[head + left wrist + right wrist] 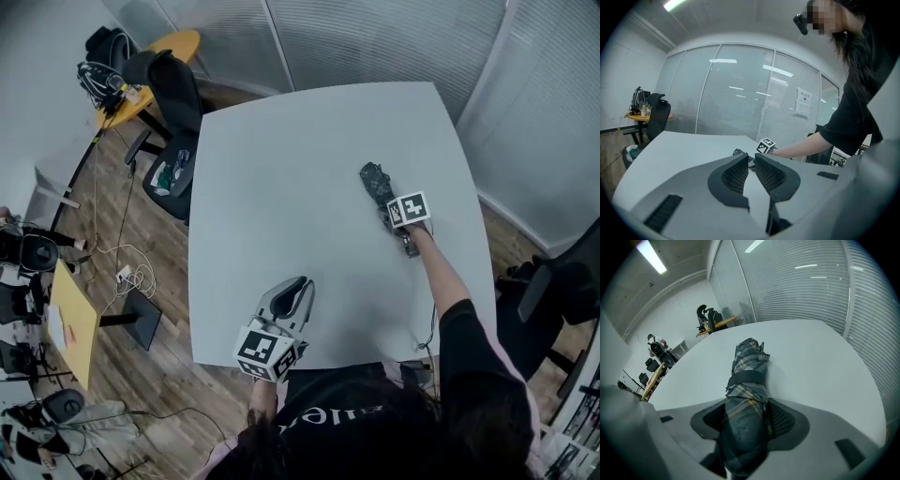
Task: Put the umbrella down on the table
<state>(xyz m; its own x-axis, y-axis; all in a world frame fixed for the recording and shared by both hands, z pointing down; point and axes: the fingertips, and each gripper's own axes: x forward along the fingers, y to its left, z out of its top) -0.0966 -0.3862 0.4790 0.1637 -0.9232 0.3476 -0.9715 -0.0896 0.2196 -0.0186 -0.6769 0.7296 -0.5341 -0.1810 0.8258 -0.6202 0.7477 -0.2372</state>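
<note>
Umbrella (747, 376): folded, plaid, strapped round the middle, lying flat on table (281, 159), right-hand part, well in from the edges. Near end between the jaws of right gripper (749, 404), pointed steeply down along the bundle. Jaws spread either side of it. Pads apparently only brushing the fabric rather than pinching, though too close and dark there to be sure. Left gripper (751, 159) low over near edge of table, well apart from umbrella, jaws all but pressed together, nothing between.

Step in hand, by judgement: letting go. Weight seemingly on the tabletop already, so little of the task left.

To do it well:
- Open fully before any move, to avoid dragging cloth or strap with a pad.
- Draw back along the gripper's own line, up and toward the body, not sideways; round bundle likely to roll if nudged.
- Watch for loose fabric snagging on ribbed pads.
- Keep left gripper parked; no second hold needed.
- Once clear, check for rocking.
</note>
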